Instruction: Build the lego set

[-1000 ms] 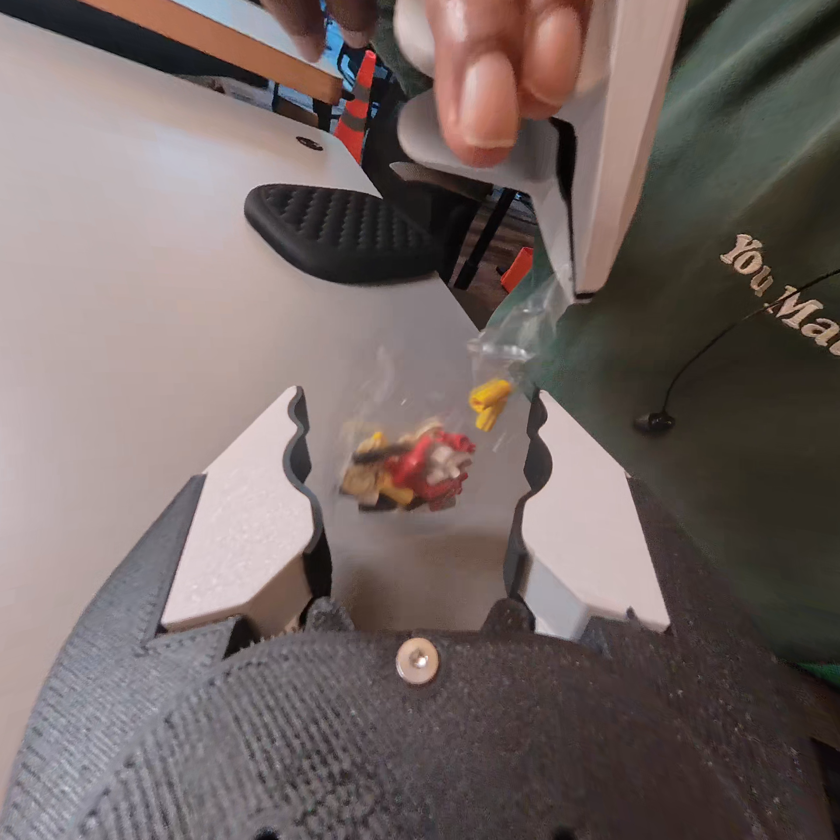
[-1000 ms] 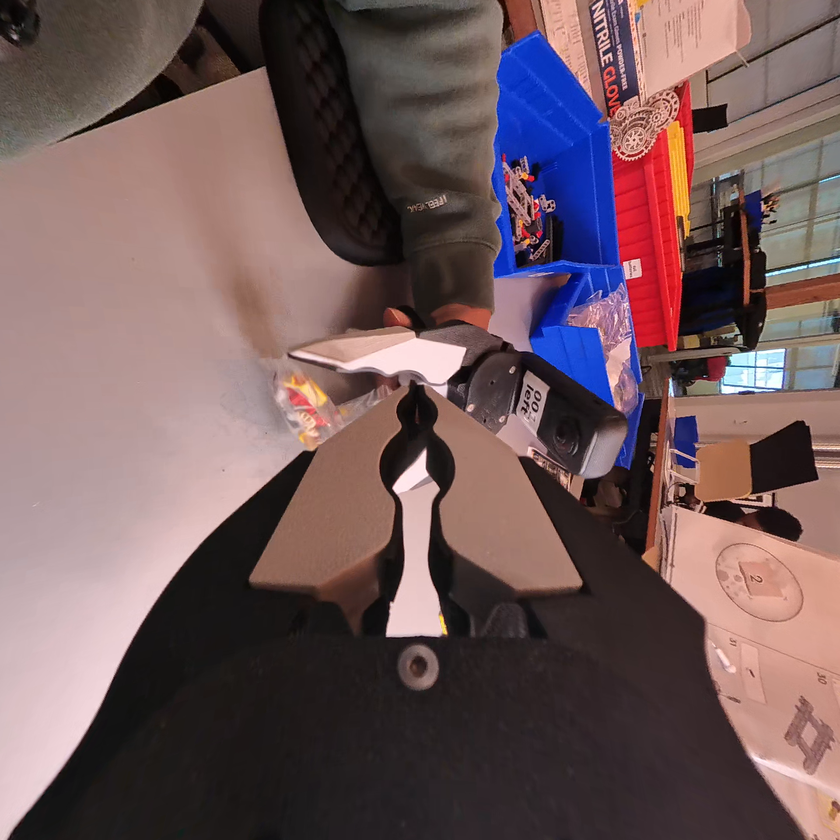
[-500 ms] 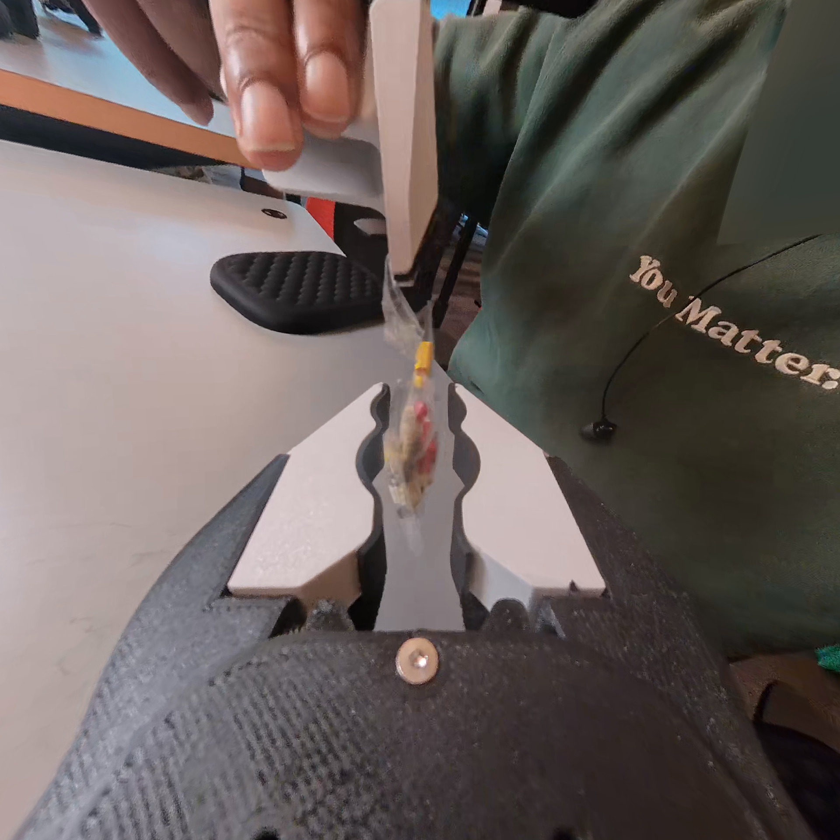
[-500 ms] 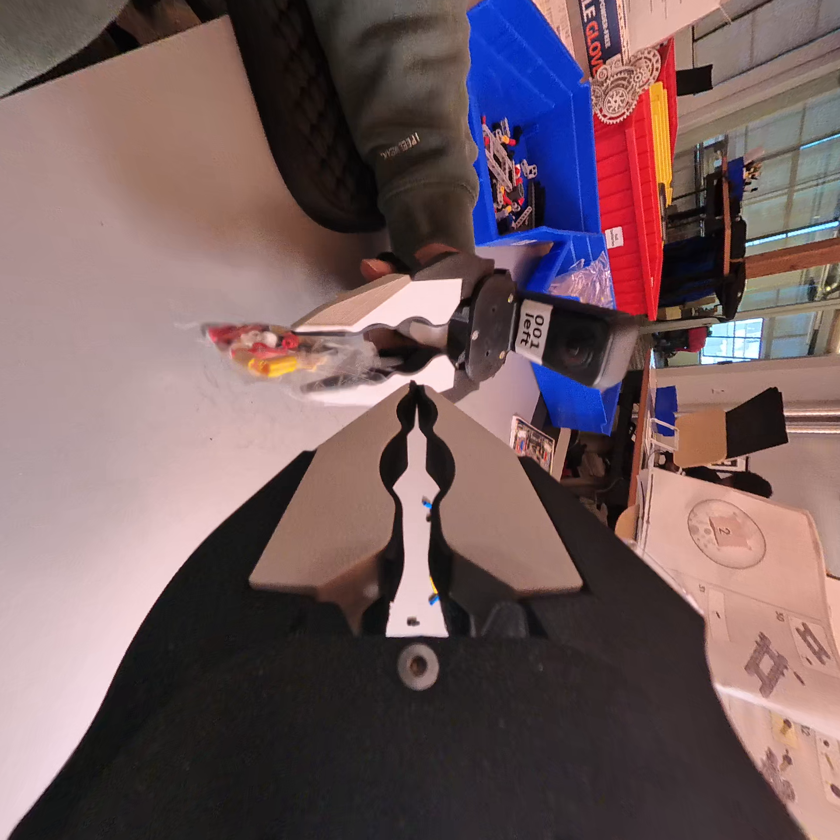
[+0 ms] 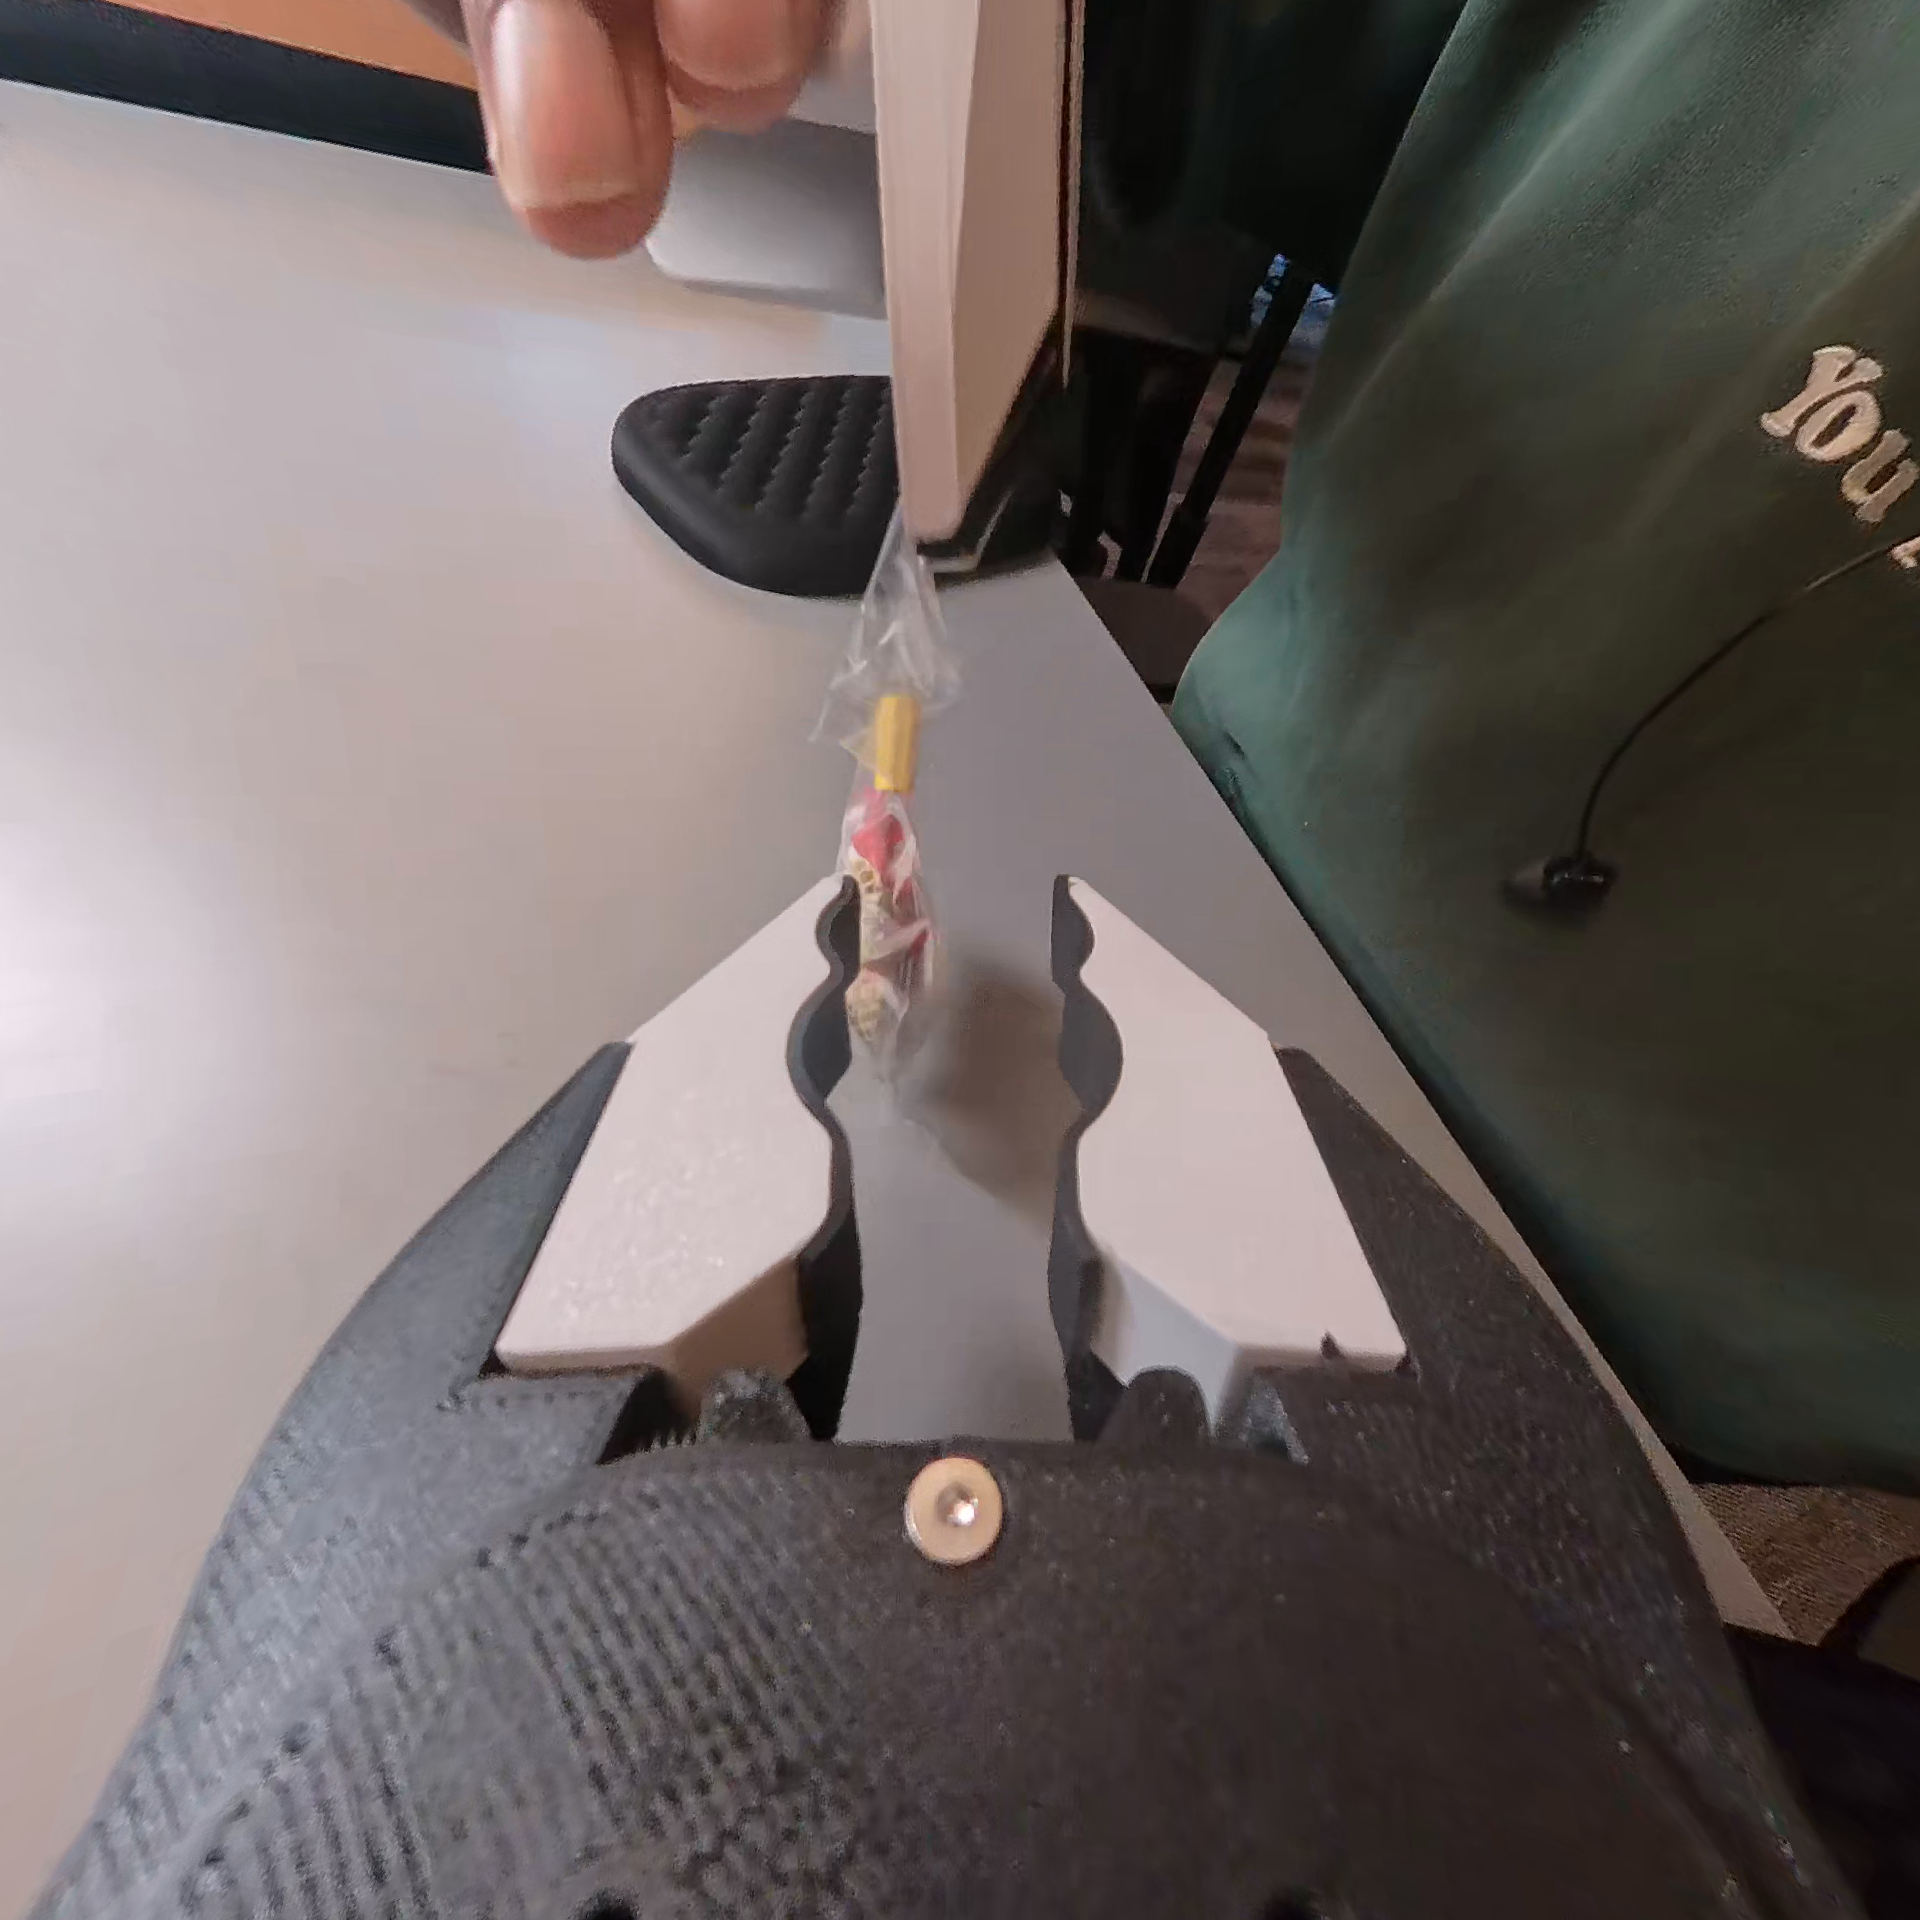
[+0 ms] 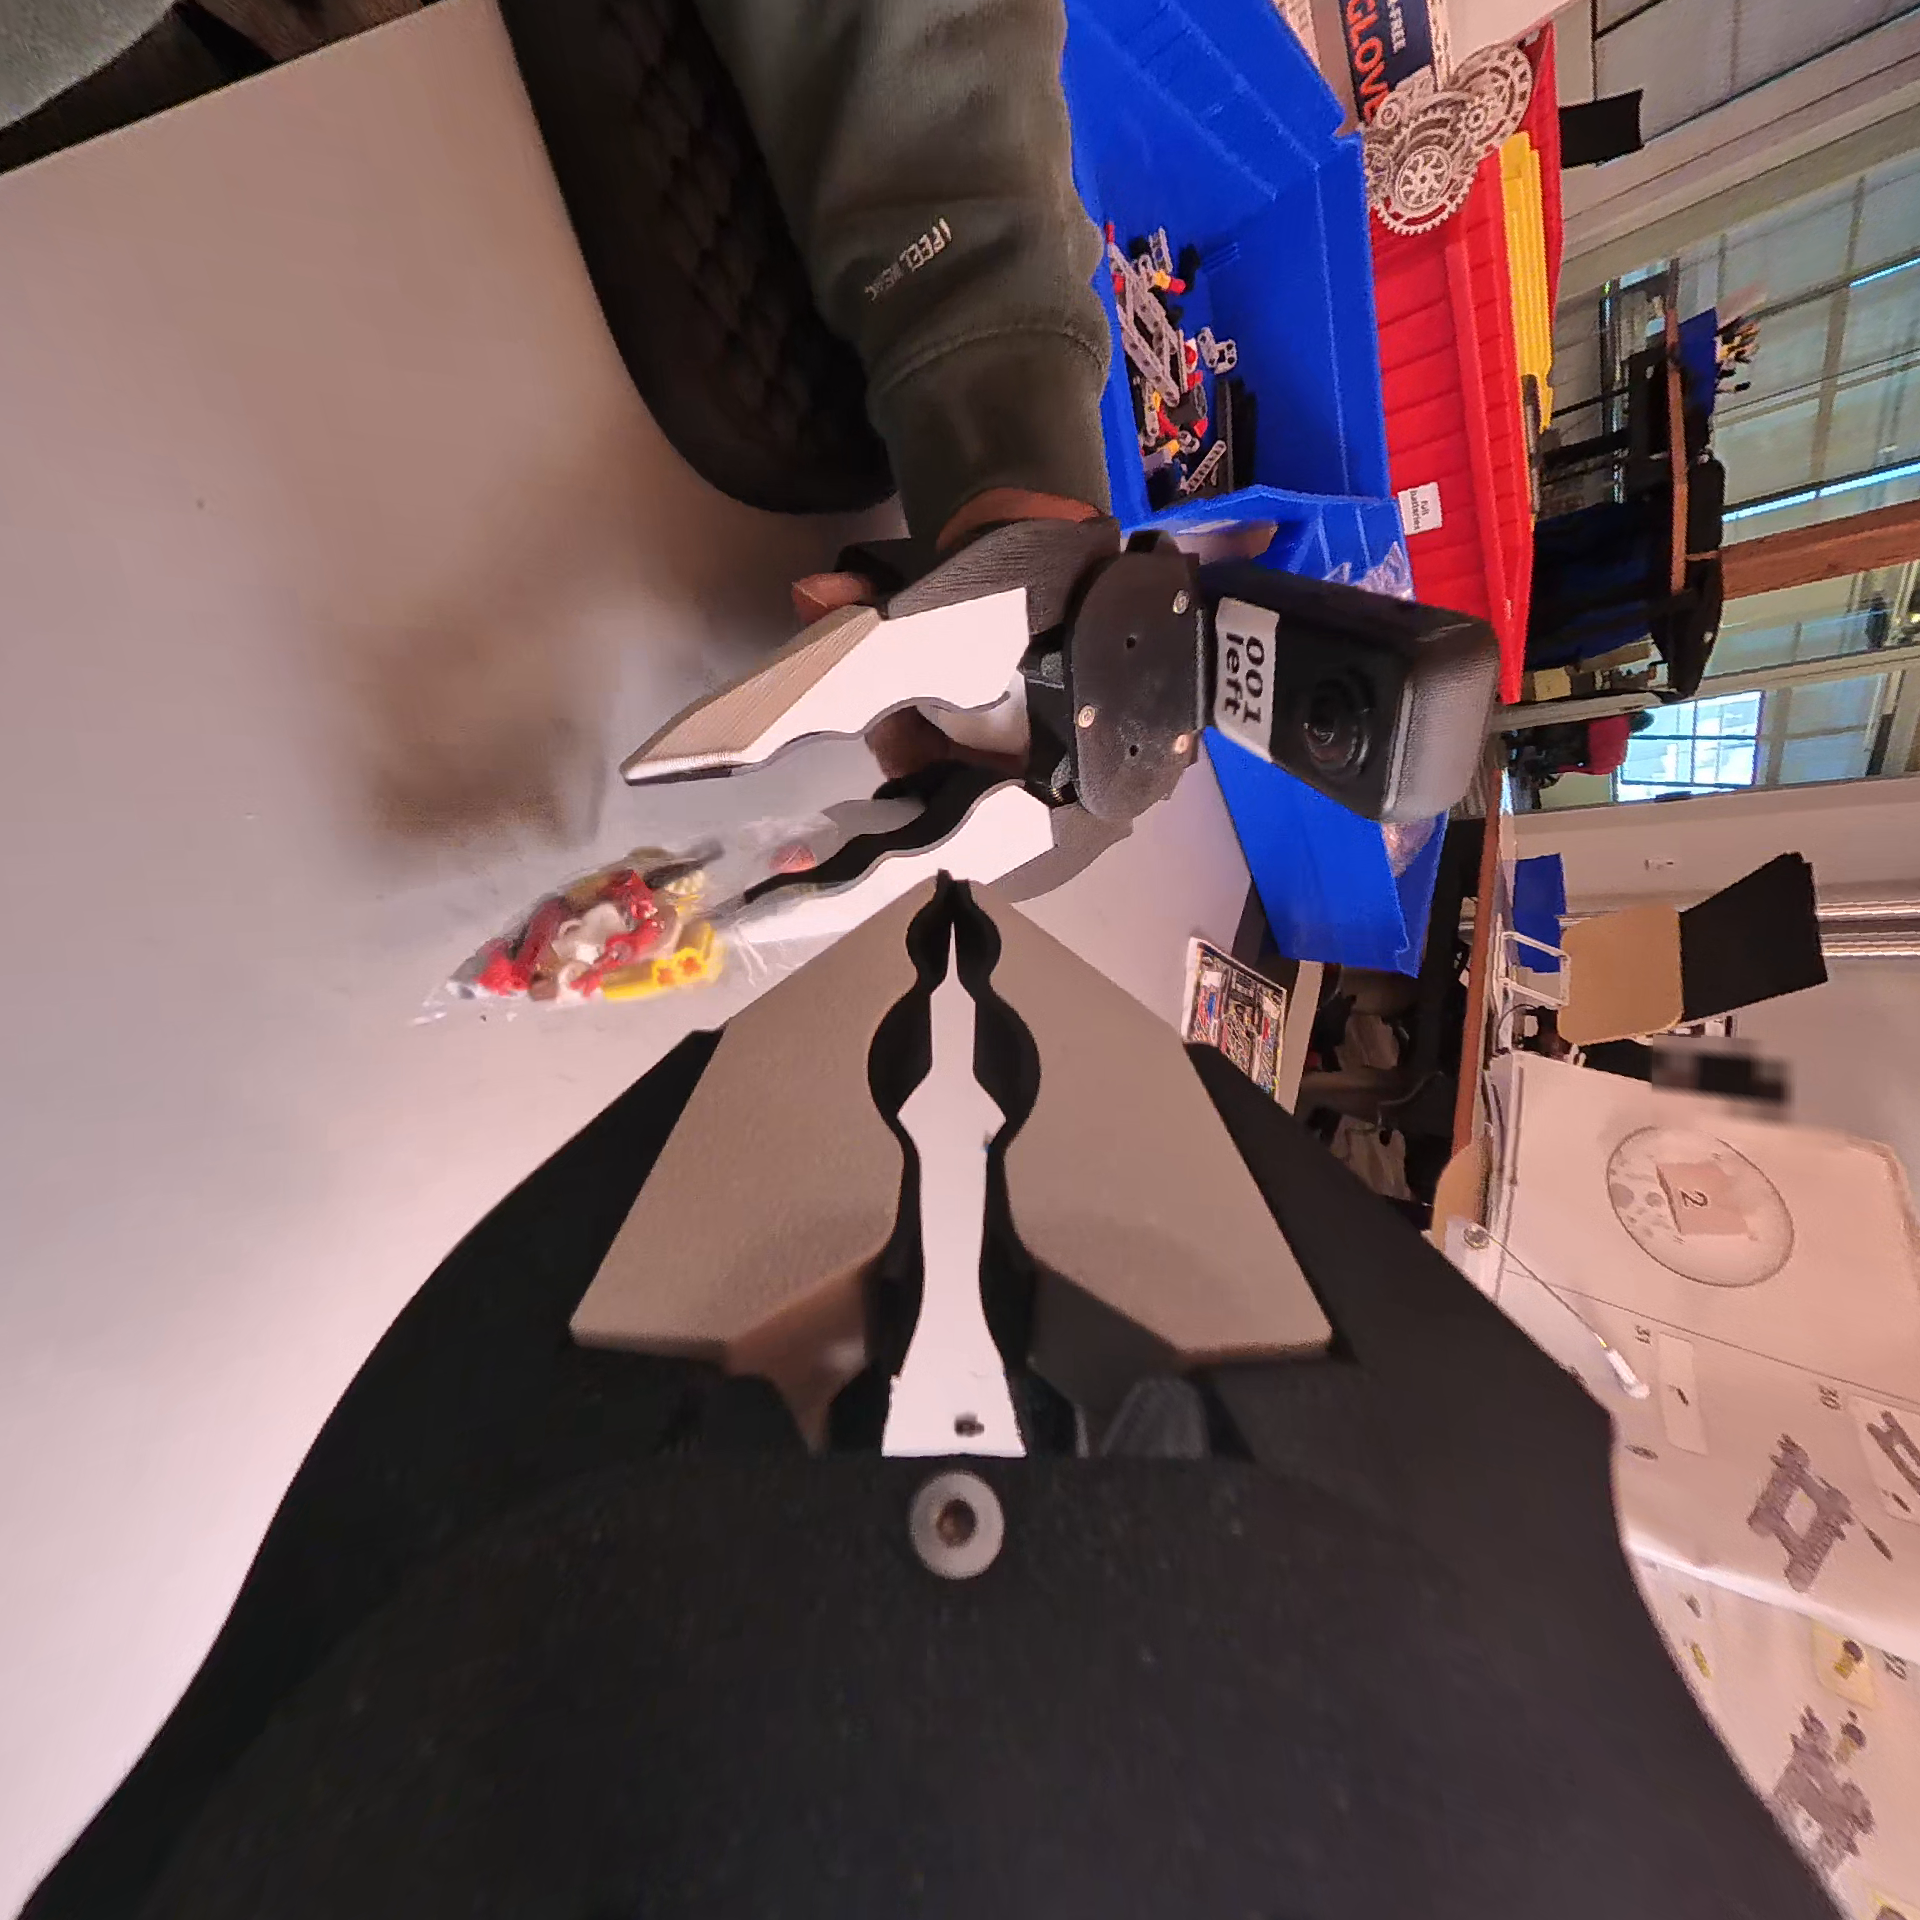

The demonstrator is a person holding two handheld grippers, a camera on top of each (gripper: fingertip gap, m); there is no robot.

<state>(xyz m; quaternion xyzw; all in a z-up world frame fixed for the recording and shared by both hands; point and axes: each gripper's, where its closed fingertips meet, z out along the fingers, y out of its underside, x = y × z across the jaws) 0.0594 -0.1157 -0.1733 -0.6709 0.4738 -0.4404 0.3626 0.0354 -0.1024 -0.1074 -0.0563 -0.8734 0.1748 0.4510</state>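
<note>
**Left hand-held gripper has let go of the parts bag**

So, status: half a second ago the left hand-held gripper (image 5: 951,940) was closed around the clear parts bag (image 5: 888,894); now its jaws stand apart with a plain gap, and the bag only lies against the inner face of its left finger, not pinched. A second ago it was wide open, so that's one close-and-release cycle.

Right hand-held gripper (image 5: 935,520) is pinched on the bag's top edge, tips together on the plastic. In the right wrist view its own fingertips (image 6: 951,894) meet with no gap; the pinched film itself is hard to make out there.

Bag location: hanging from the right one, above the counter (image 5: 312,727), lower end sitting between the left fingers. Red, yellow and tan pieces are bunched at the bottom, and one yellow piece (image 5: 896,743) sits higher up.

Bag looks unopened as far as I can tell. My read: the tear attempt didn't take, or the left is re-gripping for a better bite. The build hasn't started; instruction sheets (image 6: 1714,1455) lie off to the side. Risk: thin film slips out of the right's pinch.
</note>
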